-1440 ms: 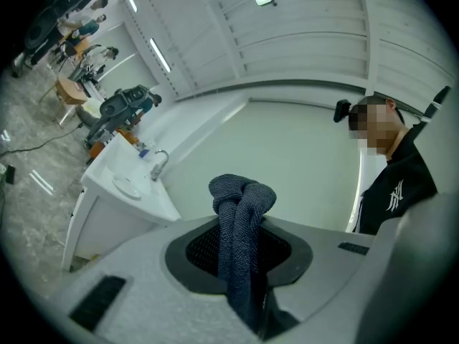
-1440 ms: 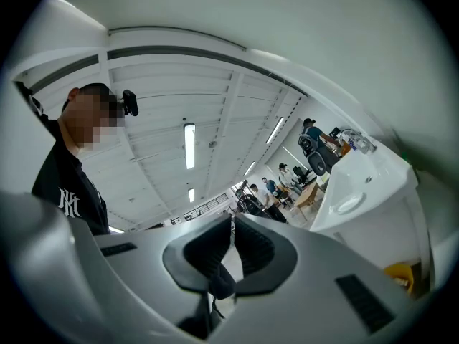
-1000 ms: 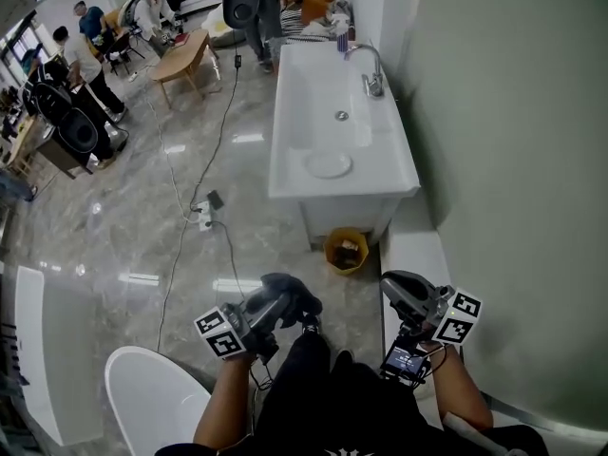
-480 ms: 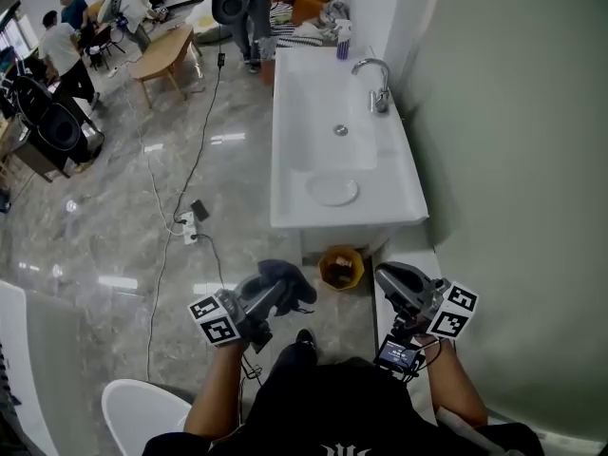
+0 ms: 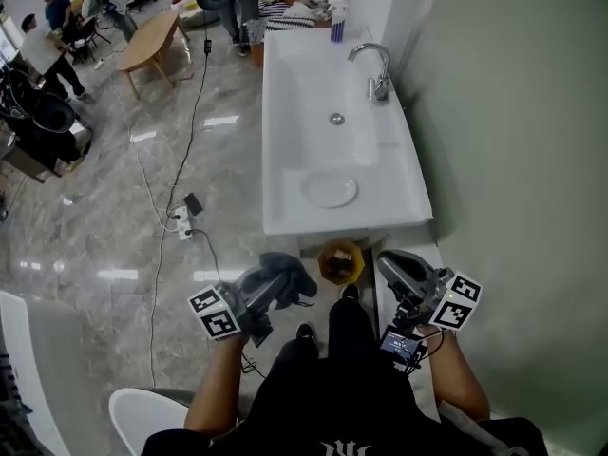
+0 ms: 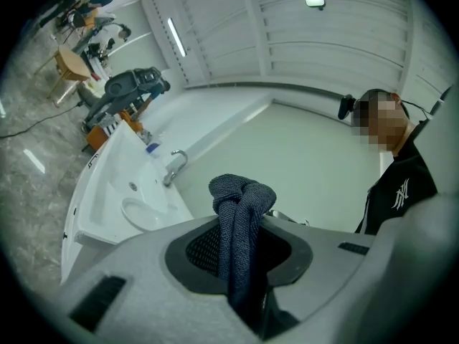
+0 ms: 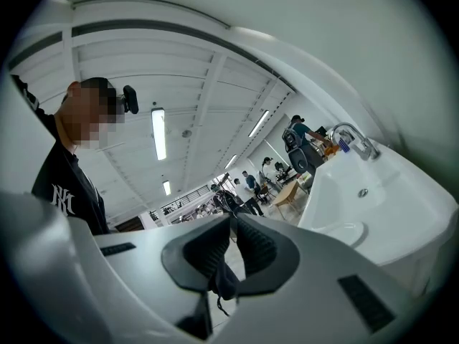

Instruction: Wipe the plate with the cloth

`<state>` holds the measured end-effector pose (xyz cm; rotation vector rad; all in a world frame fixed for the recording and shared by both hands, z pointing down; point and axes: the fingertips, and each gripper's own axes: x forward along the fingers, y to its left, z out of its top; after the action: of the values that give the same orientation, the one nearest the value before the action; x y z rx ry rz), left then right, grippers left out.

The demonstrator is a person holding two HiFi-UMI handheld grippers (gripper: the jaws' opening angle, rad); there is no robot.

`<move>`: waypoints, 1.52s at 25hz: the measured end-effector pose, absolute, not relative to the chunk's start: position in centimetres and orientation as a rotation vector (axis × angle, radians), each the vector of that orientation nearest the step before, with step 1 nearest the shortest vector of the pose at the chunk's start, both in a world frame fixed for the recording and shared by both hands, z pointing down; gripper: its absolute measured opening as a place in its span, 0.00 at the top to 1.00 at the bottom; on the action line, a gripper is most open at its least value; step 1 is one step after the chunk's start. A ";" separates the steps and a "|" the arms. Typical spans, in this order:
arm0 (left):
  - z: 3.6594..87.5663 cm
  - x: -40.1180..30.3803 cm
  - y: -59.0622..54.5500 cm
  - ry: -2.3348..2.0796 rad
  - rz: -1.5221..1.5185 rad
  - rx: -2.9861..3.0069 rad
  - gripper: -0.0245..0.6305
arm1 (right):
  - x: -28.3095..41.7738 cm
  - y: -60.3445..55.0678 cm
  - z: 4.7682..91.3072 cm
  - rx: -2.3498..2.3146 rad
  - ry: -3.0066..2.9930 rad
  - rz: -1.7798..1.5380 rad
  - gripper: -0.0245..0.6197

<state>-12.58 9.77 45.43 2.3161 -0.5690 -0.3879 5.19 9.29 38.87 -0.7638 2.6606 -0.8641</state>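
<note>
A white plate [image 5: 330, 190] lies in the near end of the long white sink [image 5: 285, 122], ahead of both grippers. My left gripper [image 5: 281, 287] is shut on a dark grey cloth [image 5: 291, 272], held off the floor short of the sink's front edge. In the left gripper view the cloth [image 6: 240, 221] stands bunched and knotted between the jaws, with the plate [image 6: 140, 213] far off at the left. My right gripper [image 5: 388, 261] is shut with its pads together and holds nothing. In the right gripper view its jaws [image 7: 231, 226] meet, and the plate [image 7: 346, 231] shows at the right.
A chrome faucet [image 5: 374, 68] stands on the sink's right rim by the wall. A yellow bin [image 5: 340, 260] sits on the floor under the sink's near end. A power strip [image 5: 180, 218] and cables cross the marble floor at left. People and a wooden table [image 5: 147, 41] are far back.
The person has walked toward the sink, which now lies closer. Both grippers came forward with them, the cloth still in the left one. The right stayed shut.
</note>
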 end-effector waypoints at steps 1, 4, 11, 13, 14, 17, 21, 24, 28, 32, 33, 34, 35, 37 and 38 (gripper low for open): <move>45.6 -12.3 9.0 -0.583 -0.384 2.308 0.86 | 5.5 8.3 39.0 -0.752 2.659 -0.870 0.95; 46.2 -11.4 6.2 -0.634 -0.368 2.284 0.86 | 6.9 5.0 39.6 -0.707 2.660 -0.886 0.95; 46.9 -7.5 -0.9 -0.747 -0.335 2.260 0.86 | 11.8 -4.5 42.0 -0.632 2.681 -0.928 0.95; 46.9 -6.7 -2.5 -0.780 -0.324 2.255 0.86 | 12.7 -6.6 42.5 -0.610 2.681 -0.942 0.95; 46.8 -6.4 -3.3 -0.797 -0.318 2.256 0.86 | 13.0 -7.5 42.8 -0.596 2.683 -0.950 0.95; 46.7 -5.9 -5.0 -0.836 -0.288 2.256 0.86 | 13.6 -9.5 43.9 -0.567 2.691 -0.982 0.95; 47.7 -6.4 -6.8 -0.849 -0.277 2.232 0.86 | 13.2 -11.5 46.1 -0.578 2.689 -1.051 0.95; 49.1 -7.1 -8.2 -0.828 -0.259 2.212 0.86 | 12.2 -12.9 47.8 -0.616 2.699 -1.098 0.95; 51.3 -8.2 -10.4 -0.769 -0.238 2.183 0.86 | 11.1 -15.2 50.9 -0.706 2.720 -1.160 0.88; 52.3 -10.0 -12.4 -0.749 -0.225 2.170 0.86 | 10.1 -16.8 54.0 -0.781 2.757 -1.249 0.76; 52.5 -10.4 -12.7 -0.749 -0.224 2.167 0.86 | 10.0 -17.2 55.0 -0.809 2.777 -1.277 0.76; 52.7 -10.8 -13.0 -0.749 -0.224 2.165 0.86 | 10.0 -17.5 56.0 -0.829 2.778 -1.327 0.76; 52.9 -11.1 -13.3 -0.750 -0.226 2.166 0.86 | 9.9 -17.9 57.2 -0.835 2.748 -1.405 0.75; 53.0 -11.8 -14.0 -0.754 -0.242 2.165 0.86 | 9.9 -18.5 59.6 -0.820 2.628 -1.605 0.75; 53.1 -12.1 -14.2 -0.757 -0.257 2.158 0.86 | 9.9 -18.6 60.8 -0.819 2.581 -1.694 0.73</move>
<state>-12.05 -14.19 53.11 2.1584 -0.7566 -0.2568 9.88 -18.63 60.78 -0.8189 2.5806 -1.6935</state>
